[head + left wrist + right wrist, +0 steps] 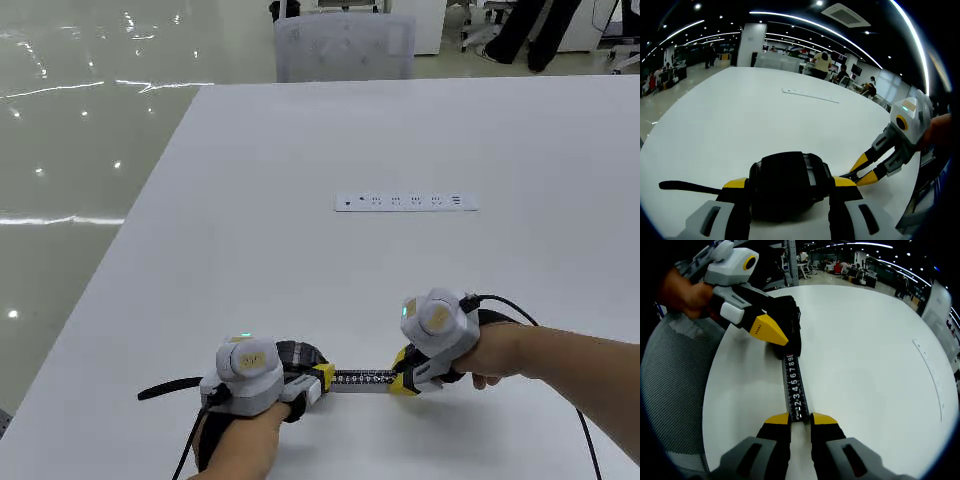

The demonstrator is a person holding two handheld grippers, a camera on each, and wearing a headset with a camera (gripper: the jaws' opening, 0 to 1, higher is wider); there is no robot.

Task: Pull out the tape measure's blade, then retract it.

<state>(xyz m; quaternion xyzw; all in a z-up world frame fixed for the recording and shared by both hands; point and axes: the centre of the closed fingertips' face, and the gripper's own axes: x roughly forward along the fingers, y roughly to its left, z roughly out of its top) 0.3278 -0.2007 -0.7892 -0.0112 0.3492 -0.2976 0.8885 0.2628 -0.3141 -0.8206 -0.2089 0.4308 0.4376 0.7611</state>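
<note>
The black tape measure case [299,355] rests on the white table near its front edge, and my left gripper [316,381] is shut on it. In the left gripper view the case [788,186] sits between the yellow-tipped jaws of that gripper [790,183]. A short stretch of the blade [364,377] runs right from the case to my right gripper [401,374], which is shut on its end. In the right gripper view the numbered blade [793,382] leads from my right gripper [800,418] up to the case [790,322], with the left gripper [771,332] beside it.
A black wrist strap [166,388] trails left from the case. A white power strip [405,202] lies flat at mid-table. A mesh chair [345,47] stands at the far edge. The table's left edge [100,280] drops to a glossy floor.
</note>
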